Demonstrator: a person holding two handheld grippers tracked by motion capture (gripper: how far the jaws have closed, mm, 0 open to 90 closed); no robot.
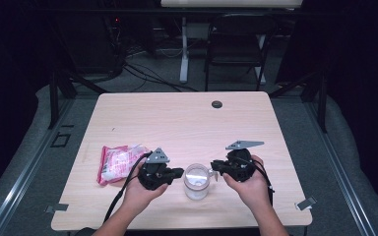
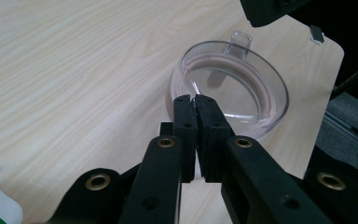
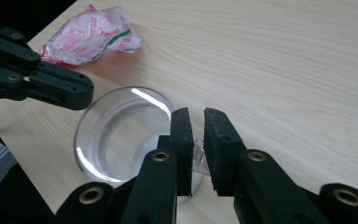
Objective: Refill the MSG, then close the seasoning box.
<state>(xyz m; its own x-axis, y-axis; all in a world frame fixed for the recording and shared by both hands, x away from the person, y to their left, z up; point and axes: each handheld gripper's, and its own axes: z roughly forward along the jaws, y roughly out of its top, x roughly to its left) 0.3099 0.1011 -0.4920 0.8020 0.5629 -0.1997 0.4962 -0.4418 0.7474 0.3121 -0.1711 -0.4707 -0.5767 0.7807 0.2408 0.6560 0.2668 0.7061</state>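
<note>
**Clear cup flanked near front edge of tabletop**

Found clear cup (image 1: 197, 181) upright on tabletop (image 1: 187, 118), between both tools. Left hand-held gripper (image 2: 195, 100) pressed together, empty, at cup's rim. Right hand-held gripper (image 3: 196, 122) narrowly parted astride cup handle (image 3: 198, 154), apparently not pinching. Pink packet (image 1: 117, 162) lay apart.

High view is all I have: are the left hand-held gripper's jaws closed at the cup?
Observer: Yes. In the left gripper view, the left hand-held gripper has its jaws shut together, tips at the near rim of the clear cup.
Operator: And the right one?
Observer: The right hand-held gripper has a gap between its jaws, with the cup's handle in it; I cannot tell whether the pads press it.
</note>
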